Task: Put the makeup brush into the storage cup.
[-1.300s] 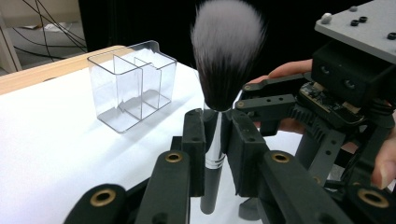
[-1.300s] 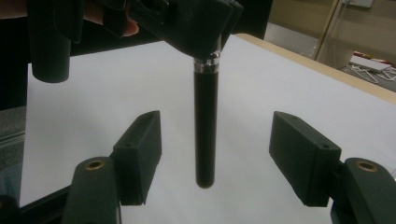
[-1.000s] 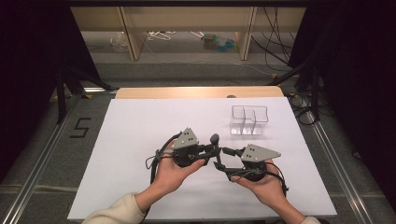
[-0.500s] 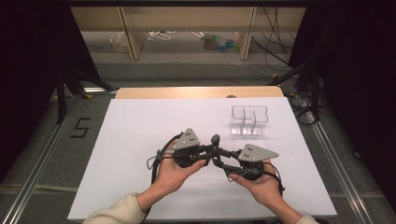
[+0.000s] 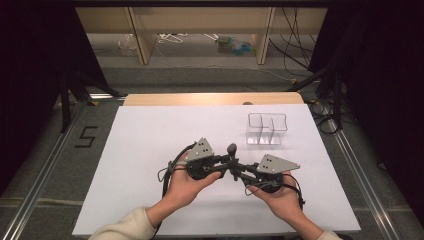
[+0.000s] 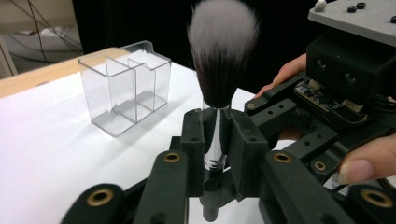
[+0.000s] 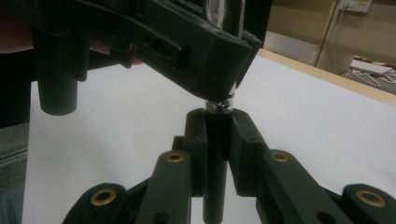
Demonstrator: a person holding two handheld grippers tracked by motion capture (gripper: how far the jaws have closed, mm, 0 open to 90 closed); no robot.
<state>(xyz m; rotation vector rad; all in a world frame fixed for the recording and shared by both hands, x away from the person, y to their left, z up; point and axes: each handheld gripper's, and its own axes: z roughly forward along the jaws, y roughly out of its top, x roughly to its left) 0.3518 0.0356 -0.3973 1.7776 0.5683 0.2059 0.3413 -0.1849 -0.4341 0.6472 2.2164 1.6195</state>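
High view: both hands come up from the near edge of the white table (image 5: 150, 135), palms turned inward, holding the left gripper (image 5: 224, 164) and right gripper (image 5: 241, 172) nose to nose, near the clear divided organizer (image 5: 267, 128) and on its near side. Between them stands a makeup brush (image 5: 231, 149), bristles up. The left gripper view shows its jaws clamped on the brush's silver ferrule (image 6: 214, 140) under the white-tipped bristles. The right gripper view shows its jaws, which have just been closing, clamped on the black handle (image 7: 215, 154) below.
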